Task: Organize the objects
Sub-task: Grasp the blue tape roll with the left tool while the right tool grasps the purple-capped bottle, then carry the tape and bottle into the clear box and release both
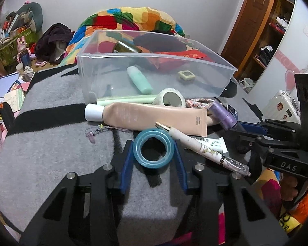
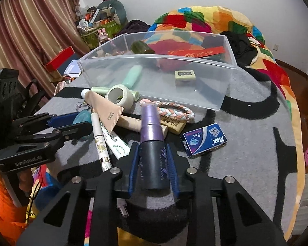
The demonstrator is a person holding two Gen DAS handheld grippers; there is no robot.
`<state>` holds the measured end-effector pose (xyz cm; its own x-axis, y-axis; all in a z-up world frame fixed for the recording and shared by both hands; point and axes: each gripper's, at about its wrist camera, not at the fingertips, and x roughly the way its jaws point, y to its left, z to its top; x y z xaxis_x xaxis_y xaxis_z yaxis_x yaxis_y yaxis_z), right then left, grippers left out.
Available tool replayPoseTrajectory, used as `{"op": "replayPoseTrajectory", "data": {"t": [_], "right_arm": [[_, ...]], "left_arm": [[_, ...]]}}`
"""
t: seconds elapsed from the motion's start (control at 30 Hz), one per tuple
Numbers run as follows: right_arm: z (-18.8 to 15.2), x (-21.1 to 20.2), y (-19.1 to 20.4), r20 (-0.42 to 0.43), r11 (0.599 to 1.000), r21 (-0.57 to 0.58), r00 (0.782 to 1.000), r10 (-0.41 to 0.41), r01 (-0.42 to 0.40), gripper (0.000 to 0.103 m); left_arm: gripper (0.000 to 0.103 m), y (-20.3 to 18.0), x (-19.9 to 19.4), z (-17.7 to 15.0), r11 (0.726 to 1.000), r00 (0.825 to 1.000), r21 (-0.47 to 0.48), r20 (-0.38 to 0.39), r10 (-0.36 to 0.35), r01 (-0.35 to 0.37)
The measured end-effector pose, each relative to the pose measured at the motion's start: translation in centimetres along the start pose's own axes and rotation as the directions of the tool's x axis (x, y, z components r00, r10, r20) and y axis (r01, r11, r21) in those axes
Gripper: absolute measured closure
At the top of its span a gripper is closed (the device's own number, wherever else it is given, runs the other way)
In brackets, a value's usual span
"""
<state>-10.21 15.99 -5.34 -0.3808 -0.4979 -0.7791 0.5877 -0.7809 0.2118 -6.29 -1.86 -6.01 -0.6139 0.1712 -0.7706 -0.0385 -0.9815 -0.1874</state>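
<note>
Nearest, at lower centre of each view, the left gripper (image 1: pixel 154 153) has its blue jaws touching a blue tape roll (image 1: pixel 153 148), while the right gripper (image 2: pixel 153 160) clamps a purple spray bottle (image 2: pixel 152 137). Beyond, mid-frame, a beige tube (image 1: pixel 154 116) lies before the clear bin (image 1: pixel 154 78).

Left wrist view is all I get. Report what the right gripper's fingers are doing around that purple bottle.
Observer: The right gripper has both fingers closed against the dark lower half of the purple bottle.
Operator: Name whatever sits right of the bottle.
Observer: A blue box marked Max lies flat on the grey blanket, apart from the bottle.
Operator: Check under the braided bracelet.
Observer: A tan eraser lies partly under the braided bracelet.
</note>
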Motion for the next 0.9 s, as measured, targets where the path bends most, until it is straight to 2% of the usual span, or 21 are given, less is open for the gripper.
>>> {"op": "replayPoseTrajectory", "data": {"t": [0.23, 0.4, 0.9], "right_arm": [[-0.6, -1.3, -0.2, 0.023, 1.000, 0.014, 1.000, -0.008, 0.008, 0.080], [-0.1, -2.9, -0.3, 0.070, 1.000, 0.024, 0.997, -0.007, 0.005, 0.080], [4.3, -5.9, -0.7, 0.204, 0.999, 0.015, 0.978, -0.049, 0.047, 0.080]], "left_arm": [[0.065, 0.2, -1.1, -0.2, 1.000, 0.999, -0.018, 0.036, 0.007, -0.006], [0.065, 0.2, -2.3, 0.6, 0.999, 0.997, -0.032, 0.081, 0.005, -0.003], [0.065, -0.1, -5.3, 4.5, 0.999, 0.978, -0.016, 0.204, 0.052, -0.050]]}}
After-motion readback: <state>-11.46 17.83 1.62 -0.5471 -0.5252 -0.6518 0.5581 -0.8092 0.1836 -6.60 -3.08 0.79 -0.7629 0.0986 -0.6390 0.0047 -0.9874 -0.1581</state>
